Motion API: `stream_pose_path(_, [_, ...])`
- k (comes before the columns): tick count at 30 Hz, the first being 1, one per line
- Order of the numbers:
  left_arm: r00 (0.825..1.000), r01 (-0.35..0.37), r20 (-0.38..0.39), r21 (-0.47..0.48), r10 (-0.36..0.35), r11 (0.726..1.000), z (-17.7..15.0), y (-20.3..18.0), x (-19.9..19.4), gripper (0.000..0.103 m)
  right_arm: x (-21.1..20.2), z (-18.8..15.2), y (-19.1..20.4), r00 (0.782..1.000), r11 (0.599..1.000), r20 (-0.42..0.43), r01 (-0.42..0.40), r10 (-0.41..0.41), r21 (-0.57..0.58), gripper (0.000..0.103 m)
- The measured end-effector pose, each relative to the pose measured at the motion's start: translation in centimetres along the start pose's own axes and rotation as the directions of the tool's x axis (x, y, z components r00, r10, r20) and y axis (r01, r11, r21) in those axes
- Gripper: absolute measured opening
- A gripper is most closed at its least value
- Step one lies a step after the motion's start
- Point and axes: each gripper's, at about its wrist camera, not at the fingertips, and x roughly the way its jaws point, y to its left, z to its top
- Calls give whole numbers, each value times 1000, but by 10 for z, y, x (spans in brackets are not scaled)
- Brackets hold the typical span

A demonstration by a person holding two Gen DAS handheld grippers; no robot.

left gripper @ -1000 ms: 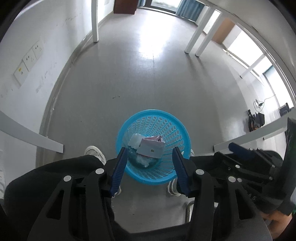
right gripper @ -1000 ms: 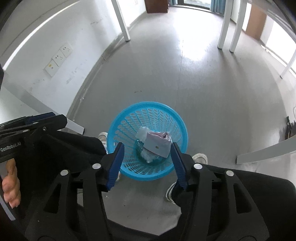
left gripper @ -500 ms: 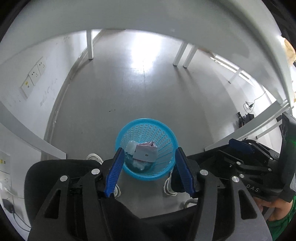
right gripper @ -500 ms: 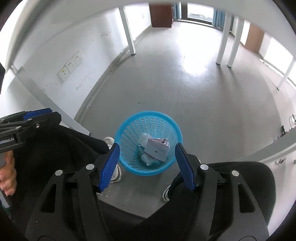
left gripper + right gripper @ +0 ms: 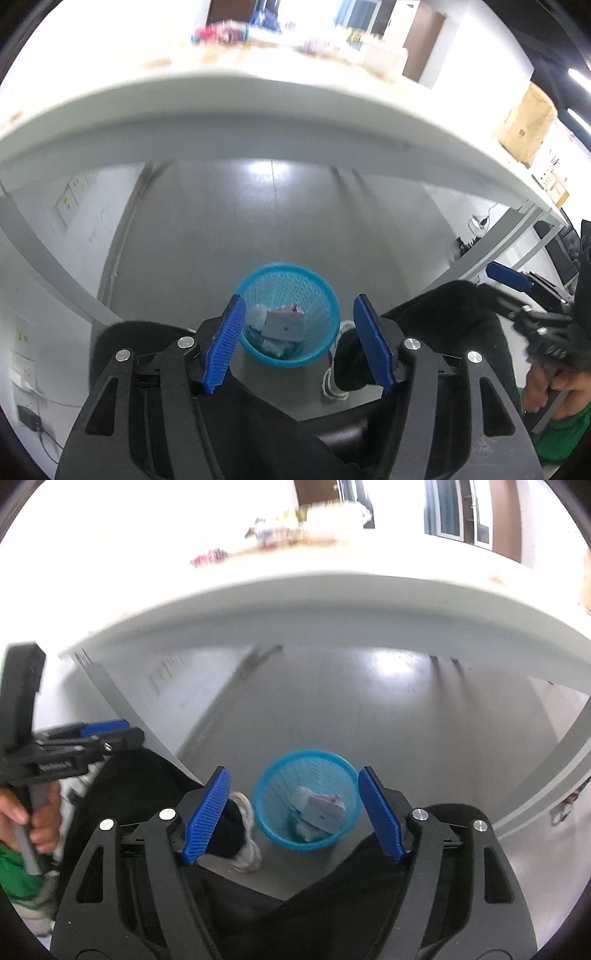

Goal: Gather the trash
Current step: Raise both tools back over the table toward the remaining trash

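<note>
Both tongs (image 5: 297, 345) (image 5: 293, 814) rose, gaping empty above the blue basket (image 5: 317, 354); tabletop clutter (image 5: 221, 33) blurs.

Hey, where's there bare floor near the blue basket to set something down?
Bare floor lies beyond the blue basket, out toward the wall and under the table edge. The near side is crowded with shoes and legs. Inside, trash fills the bottom.
</note>
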Motion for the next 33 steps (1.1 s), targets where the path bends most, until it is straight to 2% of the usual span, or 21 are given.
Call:
stream_pose_path(1, [1000, 3, 17, 14, -3, 1000, 3, -2, -8, 61, -8, 5, -2, 999, 999, 15, -30, 30, 17, 69])
stream_pose_path(5, [996, -13, 90, 33, 10, 999, 16, -6, -34, 62, -30, 18, -4, 997, 1000, 76, -24, 23, 14, 69])
stream_pose_path(6, [995, -10, 102, 34, 6, 999, 20, -4, -37, 65, -36, 23, -5, 996, 1000, 92, -21, 19, 15, 69])
stream_pose_path(12, [975, -22, 220, 67, 7, 998, 53, -5, -68, 73, -63, 55, -8, 982, 1000, 189, 10, -10, 6, 77])
stream_pose_path(15, [967, -29, 253, 69, 11, 997, 69, -6, -76, 75, -67, 74, -9, 976, 1000, 219, 21, -22, 7, 80])
stream_pose_path(20, [957, -25, 291, 99, -5, 995, 98, -10, -84, 78, -64, 101, -11, 969, 999, 246, 34, -33, 1, 85])
stream_pose_path(24, [953, -52, 303, 126, 11, 991, 115, -13, -80, 82, -60, 116, -13, 966, 999, 254, 39, -36, -8, 89])
stream_pose_path(27, [943, -87, 331, 128, 40, 988, 128, -16, -79, 92, -56, 126, -13, 968, 999, 249, 34, -28, -20, 90])
stream_pose_path(30, [938, -90, 345, 134, 39, 987, 141, -14, -79, 97, -49, 139, -13, 970, 999, 242, 25, -17, -28, 94])
stream_pose_path(33, [937, -86, 347, 127, 37, 988, 155, -10, -74, 97, -42, 153, -13, 970, 999, 241, 20, -12, -33, 94])
